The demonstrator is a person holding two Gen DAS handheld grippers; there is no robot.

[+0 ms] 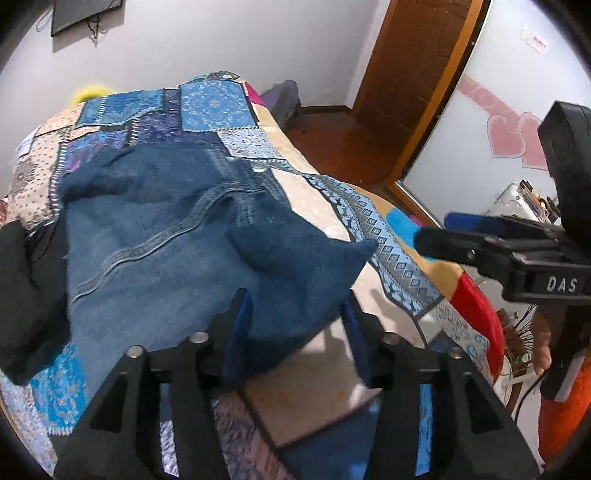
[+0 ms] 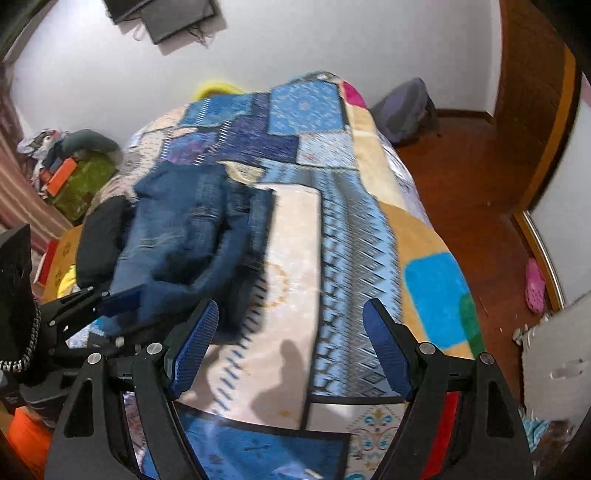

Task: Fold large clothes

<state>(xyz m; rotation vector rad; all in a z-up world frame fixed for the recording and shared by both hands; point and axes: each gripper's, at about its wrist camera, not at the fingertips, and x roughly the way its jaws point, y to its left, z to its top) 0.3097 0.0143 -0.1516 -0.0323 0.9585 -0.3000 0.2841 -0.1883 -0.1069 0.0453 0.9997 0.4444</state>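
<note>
— Two units on site. State of the left hand-held gripper (image 1: 295, 314)?
— Fingers spread, with a fold of the jeans (image 1: 166, 236) bunched between them; whether it is clamped cannot be told.
— And the right hand-held gripper (image 2: 290, 347)?
— Released, jaws wide, hovering above the bed (image 2: 369, 221) beside the jeans.
— Location of the jeans?
— Lying on the patchwork blanket (image 1: 218, 107), next to a black garment (image 1: 22, 295).

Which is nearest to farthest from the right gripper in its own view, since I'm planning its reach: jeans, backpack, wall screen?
1. jeans, left on the bed, nearest the right gripper.
2. backpack, floor beyond the bed.
3. wall screen, top left, farthest.
</note>
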